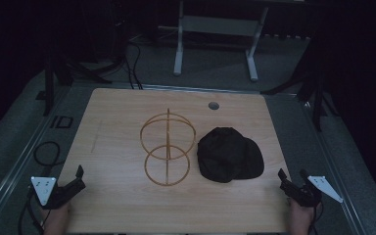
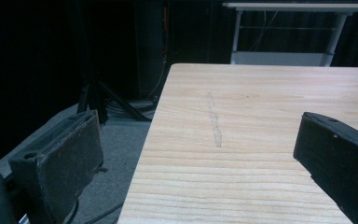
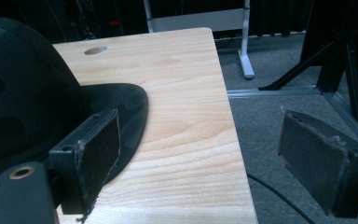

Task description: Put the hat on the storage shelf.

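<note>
A black cap [image 1: 229, 154] lies on the wooden table [image 1: 122, 112], right of centre, with its brim toward the right. Beside it on the left stands a thin wooden ring frame [image 1: 167, 148] made of hoops on an upright rod. My left gripper [image 1: 77, 178] rests open at the table's front left corner, nothing between its fingers [image 2: 70, 163]. My right gripper [image 1: 293, 177] is open at the front right edge, just right of the cap [image 3: 32, 98]. Its fingers [image 3: 95, 154] are spread wide, one over the wood by the brim, the other over the floor.
A round cable hole [image 1: 214, 105] sits near the table's far edge. Black stands [image 1: 54, 73] flank the table on both sides, and cables [image 1: 46, 154] lie on the grey floor. A white desk frame [image 1: 215, 29] stands behind.
</note>
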A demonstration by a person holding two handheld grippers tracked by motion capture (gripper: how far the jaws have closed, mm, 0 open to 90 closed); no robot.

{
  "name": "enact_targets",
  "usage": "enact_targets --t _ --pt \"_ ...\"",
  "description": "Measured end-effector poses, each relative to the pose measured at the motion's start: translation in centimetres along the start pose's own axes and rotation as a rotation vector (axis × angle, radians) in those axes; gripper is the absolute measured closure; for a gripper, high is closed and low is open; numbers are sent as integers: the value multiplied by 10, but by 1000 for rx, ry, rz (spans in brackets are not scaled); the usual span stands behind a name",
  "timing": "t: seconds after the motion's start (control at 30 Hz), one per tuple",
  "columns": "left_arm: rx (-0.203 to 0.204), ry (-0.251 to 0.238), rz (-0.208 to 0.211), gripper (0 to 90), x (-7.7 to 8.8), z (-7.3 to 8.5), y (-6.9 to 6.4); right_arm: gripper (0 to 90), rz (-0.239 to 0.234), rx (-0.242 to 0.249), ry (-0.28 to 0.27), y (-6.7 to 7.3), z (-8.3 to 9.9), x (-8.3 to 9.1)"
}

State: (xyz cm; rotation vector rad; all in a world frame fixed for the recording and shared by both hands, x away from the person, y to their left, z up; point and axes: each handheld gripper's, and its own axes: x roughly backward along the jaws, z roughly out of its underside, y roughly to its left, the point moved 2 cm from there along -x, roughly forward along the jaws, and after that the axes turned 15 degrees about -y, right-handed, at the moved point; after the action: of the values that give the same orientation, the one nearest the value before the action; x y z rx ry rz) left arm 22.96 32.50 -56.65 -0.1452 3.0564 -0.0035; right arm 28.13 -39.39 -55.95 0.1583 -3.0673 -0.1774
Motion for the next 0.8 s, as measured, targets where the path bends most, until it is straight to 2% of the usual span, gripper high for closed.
enact_targets --t 0.27,0.37,0.5,0.57,0.63,0.8 --pt "-5 5 9 18 0 0 -1 131 -24 20 24 2 1 -2" --pt "0 3 4 18 0 0 0 131 -19 28 40 3 1 -4" --pt "-1 1 4 18 0 0 0 133 -26 45 56 7 -6 -4" --pt "-2 4 8 18 0 0 -1 133 -53 29 67 11 -12 -4" --pt "-9 4 8 18 0 0 -1 132 -65 58 77 17 -19 -5" --pt "-6 2 11 18 0 0 -2 126 -135 78 82 37 -35 -8"
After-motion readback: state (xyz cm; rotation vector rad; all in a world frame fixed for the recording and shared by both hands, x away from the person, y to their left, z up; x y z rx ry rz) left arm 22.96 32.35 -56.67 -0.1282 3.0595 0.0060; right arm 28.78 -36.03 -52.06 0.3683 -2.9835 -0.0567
